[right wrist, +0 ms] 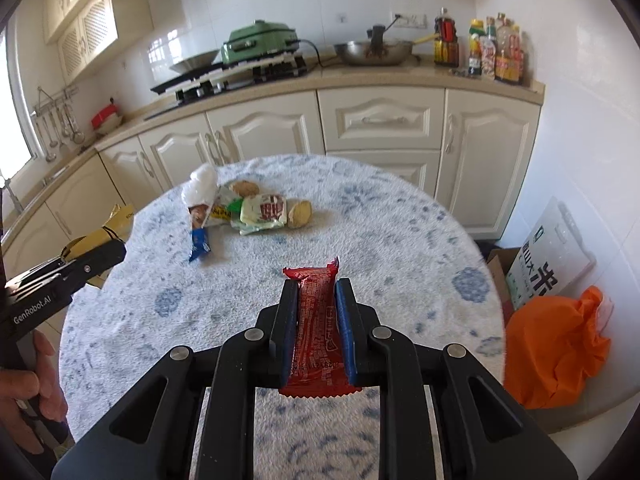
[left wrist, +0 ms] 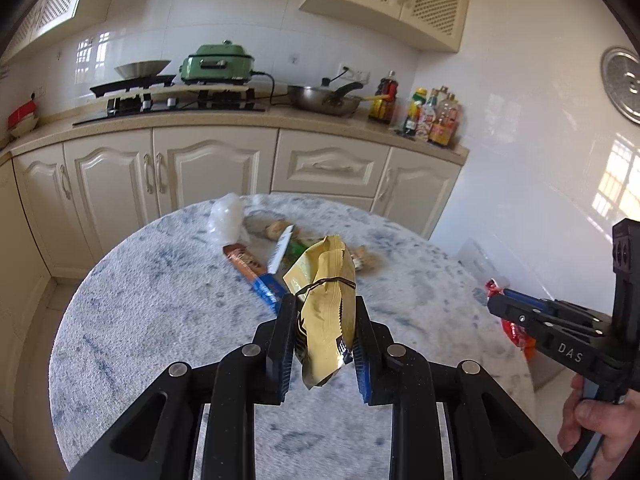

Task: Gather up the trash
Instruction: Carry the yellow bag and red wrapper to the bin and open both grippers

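My left gripper (left wrist: 325,308) is shut on a gold foil snack bag (left wrist: 326,300) tied with a black band, held above the round table (left wrist: 152,308). It also shows in the right wrist view (right wrist: 105,245) at the left. My right gripper (right wrist: 317,294) is shut on a red wrapper (right wrist: 316,320) above the table's near side; it shows in the left wrist view (left wrist: 496,302) at the right. More trash lies at the table's far side: a clear plastic bag (right wrist: 202,184), a blue and brown wrapper (right wrist: 199,236), a white and green packet (right wrist: 264,212).
An orange bag (right wrist: 556,352) and a cardboard box with a white bag (right wrist: 548,264) sit on the floor right of the table. Cream cabinets (right wrist: 380,120), a stove, a green cooker (right wrist: 256,40), a pan and bottles stand behind.
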